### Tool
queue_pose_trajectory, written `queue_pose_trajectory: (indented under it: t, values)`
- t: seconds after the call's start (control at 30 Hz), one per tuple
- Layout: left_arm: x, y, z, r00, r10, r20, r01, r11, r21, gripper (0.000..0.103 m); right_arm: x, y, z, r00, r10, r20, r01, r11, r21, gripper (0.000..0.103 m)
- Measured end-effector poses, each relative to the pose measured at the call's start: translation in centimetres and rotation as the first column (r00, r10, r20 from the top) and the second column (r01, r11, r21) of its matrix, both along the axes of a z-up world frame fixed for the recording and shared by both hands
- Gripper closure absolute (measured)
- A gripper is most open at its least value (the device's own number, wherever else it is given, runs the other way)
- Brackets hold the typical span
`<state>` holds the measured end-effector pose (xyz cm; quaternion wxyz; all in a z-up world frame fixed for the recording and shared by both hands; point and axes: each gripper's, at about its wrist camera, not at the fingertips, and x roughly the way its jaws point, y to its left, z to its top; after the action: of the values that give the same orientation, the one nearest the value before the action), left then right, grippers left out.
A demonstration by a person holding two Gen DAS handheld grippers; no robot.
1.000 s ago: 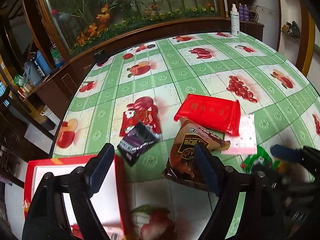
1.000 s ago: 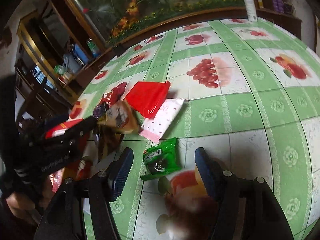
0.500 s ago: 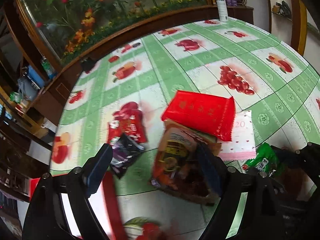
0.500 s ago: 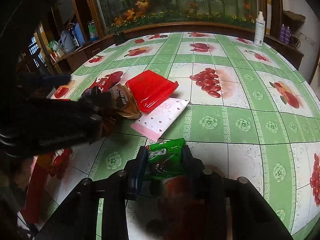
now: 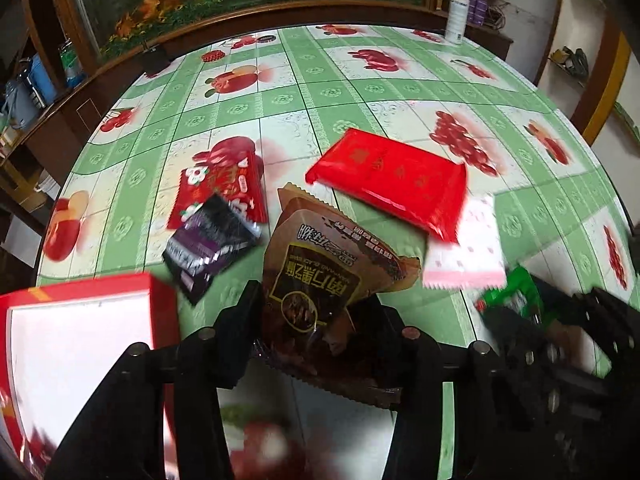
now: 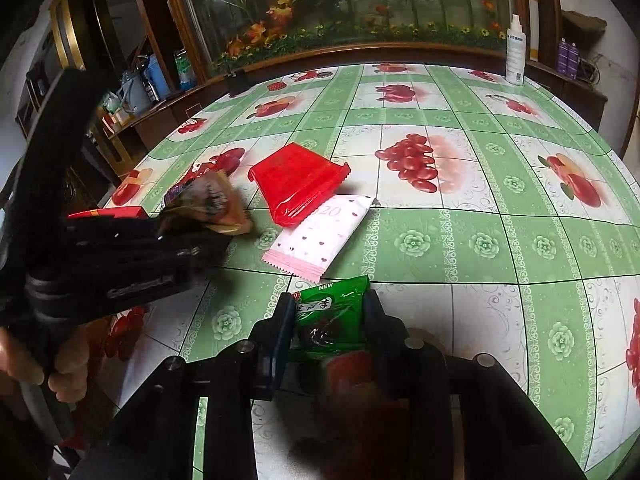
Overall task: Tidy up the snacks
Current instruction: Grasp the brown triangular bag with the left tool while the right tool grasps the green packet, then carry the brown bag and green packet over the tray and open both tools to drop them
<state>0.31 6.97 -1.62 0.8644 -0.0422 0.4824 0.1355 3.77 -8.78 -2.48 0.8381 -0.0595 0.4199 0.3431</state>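
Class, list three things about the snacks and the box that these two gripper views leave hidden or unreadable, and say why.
1. Red box contents: left wrist view, cut by the frame edge and blurred.
2. Brown packet lower end: left wrist view, behind the left gripper.
3. Green packet label: right wrist view, too small, flanked by the right gripper.

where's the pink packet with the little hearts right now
The pink packet lies flat mid-table in the right wrist view, its far end tucked under the big red packet, just beyond the green snack.
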Motion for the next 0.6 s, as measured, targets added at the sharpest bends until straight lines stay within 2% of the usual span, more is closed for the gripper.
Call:
queue_pose_trajectory:
  t: [0.23,0.4,0.5,0.6]
  values:
    - [-5.7,-1.5,2.0,0.998,-0.037,0.059,0.040,0.998,-0.041,0.058,0.5,-1.6,0.1,0.999,-0.032,-0.043,0.035,0.998,0.060,0.069]
    - [-9.4,-1.9,3.4,0.995,-0.026,0.098,0.030,0.999,-0.041,0.058,1.0,-3.9,0.3,0.991,-0.042,-0.124,0.064,0.982,0.177,0.069]
    - [-11.0,-2.1,4.4,0.991,-0.012,0.131,0.013,1.000,-0.004,0.057,0.5,-5.3,1.0,0.990,-0.022,-0.140,0.061,0.958,0.279,0.069]
    - [-12.3,-2.0,5.7,0.984,0.010,0.179,-0.020,0.999,0.051,0.057,-1.0,-6.0,2.4,0.996,-0.002,-0.089,0.033,0.937,0.347,0.070]
